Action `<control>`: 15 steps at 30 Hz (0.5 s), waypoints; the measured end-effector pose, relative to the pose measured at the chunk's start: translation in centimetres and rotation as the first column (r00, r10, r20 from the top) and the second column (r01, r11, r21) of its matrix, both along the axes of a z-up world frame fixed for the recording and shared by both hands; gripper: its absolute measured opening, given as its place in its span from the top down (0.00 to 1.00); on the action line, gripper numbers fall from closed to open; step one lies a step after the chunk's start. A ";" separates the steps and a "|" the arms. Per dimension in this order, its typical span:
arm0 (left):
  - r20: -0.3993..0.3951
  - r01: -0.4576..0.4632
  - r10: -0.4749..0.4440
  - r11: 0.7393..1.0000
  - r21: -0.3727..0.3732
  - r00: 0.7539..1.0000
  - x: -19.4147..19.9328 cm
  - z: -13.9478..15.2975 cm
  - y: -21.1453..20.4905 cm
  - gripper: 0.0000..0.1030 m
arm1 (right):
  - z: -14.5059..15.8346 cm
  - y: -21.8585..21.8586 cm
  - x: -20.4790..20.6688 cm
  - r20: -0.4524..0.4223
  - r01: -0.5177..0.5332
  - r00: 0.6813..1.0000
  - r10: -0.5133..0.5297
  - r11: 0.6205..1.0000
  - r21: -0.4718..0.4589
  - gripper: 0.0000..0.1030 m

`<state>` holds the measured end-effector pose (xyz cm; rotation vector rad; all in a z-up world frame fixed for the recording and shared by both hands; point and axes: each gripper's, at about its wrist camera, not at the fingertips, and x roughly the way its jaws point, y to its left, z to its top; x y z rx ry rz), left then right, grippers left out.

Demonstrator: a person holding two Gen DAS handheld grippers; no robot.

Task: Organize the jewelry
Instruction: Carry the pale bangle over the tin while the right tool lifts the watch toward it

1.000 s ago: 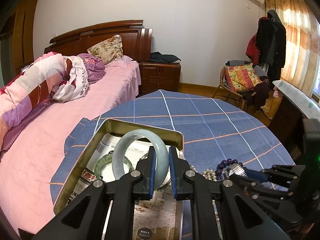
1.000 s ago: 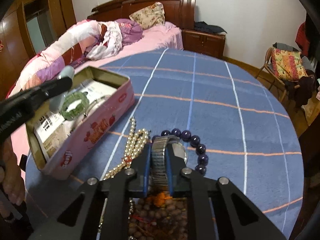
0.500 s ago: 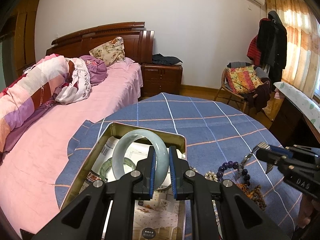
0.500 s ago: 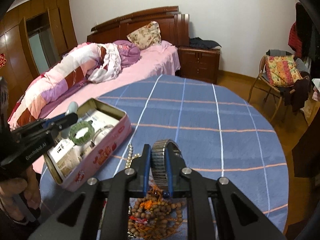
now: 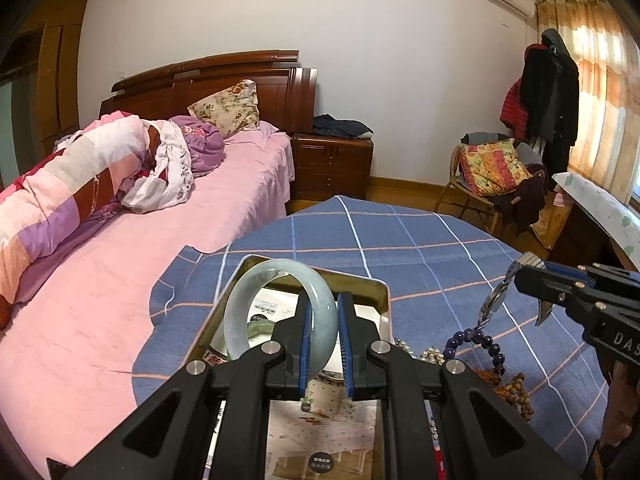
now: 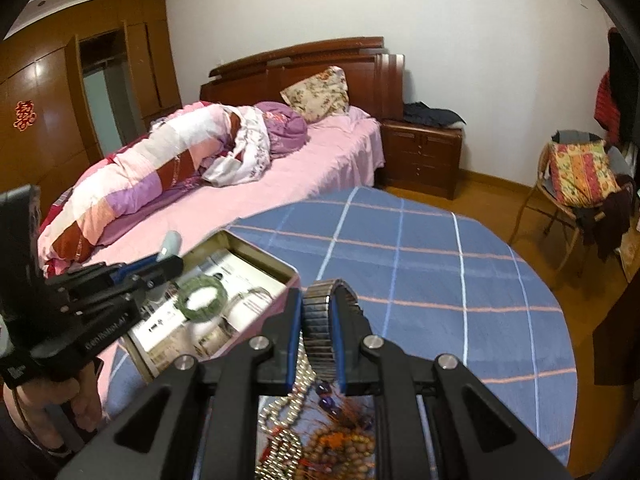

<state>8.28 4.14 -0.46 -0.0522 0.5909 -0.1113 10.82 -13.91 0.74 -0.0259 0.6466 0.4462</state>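
Left wrist view: left gripper (image 5: 322, 344) clamped on a pale jade bangle (image 5: 280, 312), held upright above the open tin box (image 5: 376, 292)
Right wrist view: right gripper (image 6: 316, 344) closed on a metal watch (image 6: 320, 320), its expansion band standing between the blue pads
Tin box: gold inside, printed paper lining the floor; it rests at the edge of the blue checked tablecloth (image 5: 420, 248) nearest the pink bed (image 5: 120, 280)
Seen only from the right: green bead bracelet (image 6: 200, 298) lying whole inside the box, beside a thin silver bangle (image 6: 250, 294); the left view shows only a green sliver through the jade ring
Seen only from the left: watch face hanging below the right gripper's tips, edge-on, clear of the cloth
Jewelry on the cloth: purple bead bracelet (image 5: 476, 344), pearl strand (image 6: 288, 396) and brown wooden beads (image 5: 516, 394), heaped just right of the box
Cross-view: each gripper shows in the other's camera, left one over the box, right one over the heap
Background: nightstand (image 5: 332, 168) and a chair piled with clothes (image 5: 496, 172)
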 end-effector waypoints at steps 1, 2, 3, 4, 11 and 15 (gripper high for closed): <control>0.001 -0.002 0.002 1.000 -0.002 1.000 -0.1 0.0 0.1 0.88 | 0.2 0.3 0.0 0.007 -0.008 1.000 0.008 1.000 0.002 0.84; 0.001 -0.004 0.004 1.000 -0.001 1.000 -0.2 0.0 0.2 0.88 | 0.4 0.5 0.0 0.011 -0.013 1.000 0.013 1.000 0.004 0.84; 0.001 -0.006 0.006 1.000 0.001 1.000 -0.2 0.0 0.4 0.88 | 0.6 0.8 0.0 0.016 -0.022 1.000 0.022 1.000 0.006 0.84; -0.001 -0.008 0.008 1.000 0.000 1.000 -0.2 0.0 0.6 0.88 | 0.8 1.2 0.0 0.021 -0.032 0.999 0.031 0.999 0.009 0.84; -0.017 -0.017 0.017 1.000 0.003 1.000 0.0 -0.6 1.1 0.88 | 1.1 3.8 0.5 0.043 -0.097 0.994 0.096 0.995 0.019 0.84; -0.033 -0.021 0.021 1.000 -0.008 0.999 0.1 -1.1 1.6 0.88 | 0.9 5.3 0.7 0.048 -0.129 0.991 0.127 0.991 0.030 0.84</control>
